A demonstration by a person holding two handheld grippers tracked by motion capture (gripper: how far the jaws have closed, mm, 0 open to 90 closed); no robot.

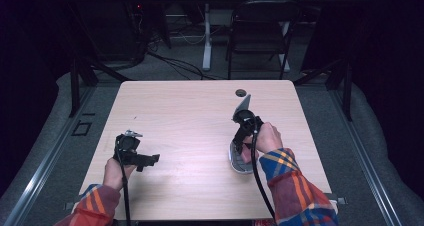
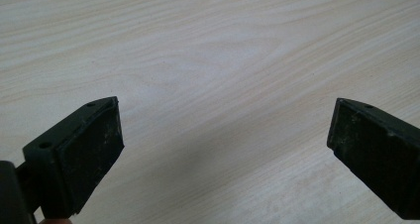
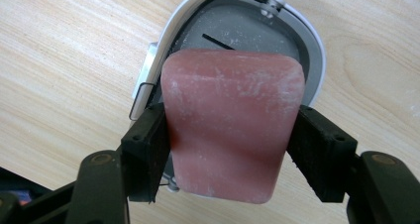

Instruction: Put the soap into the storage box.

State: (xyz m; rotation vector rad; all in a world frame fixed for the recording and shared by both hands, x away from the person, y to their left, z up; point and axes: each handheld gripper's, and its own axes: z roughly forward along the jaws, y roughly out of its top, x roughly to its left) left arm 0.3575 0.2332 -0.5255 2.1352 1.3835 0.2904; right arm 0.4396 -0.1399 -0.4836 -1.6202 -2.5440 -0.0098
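Observation:
A pink soap bar (image 3: pixel 230 130), dusted white, is clamped between the pads of my right gripper (image 3: pixel 230 144). It sits over an open grey soap case with a white rim (image 3: pixel 317 50) that lies on the wooden table. In the high view the right gripper (image 1: pixel 243 136) points down at the case (image 1: pixel 240 162) on the table's right side. My left gripper (image 2: pixel 225 144) is open with nothing between its jaws, just bare wood below. In the high view the left gripper (image 1: pixel 145 160) rests low at the table's front left, pointing right.
The light wooden table (image 1: pixel 190 116) has a small round hole (image 1: pixel 241 92) near its far edge. A dark folding chair (image 1: pixel 260 31) and a white table leg (image 1: pixel 206 36) stand beyond the table. Cables trail from both grippers toward the front edge.

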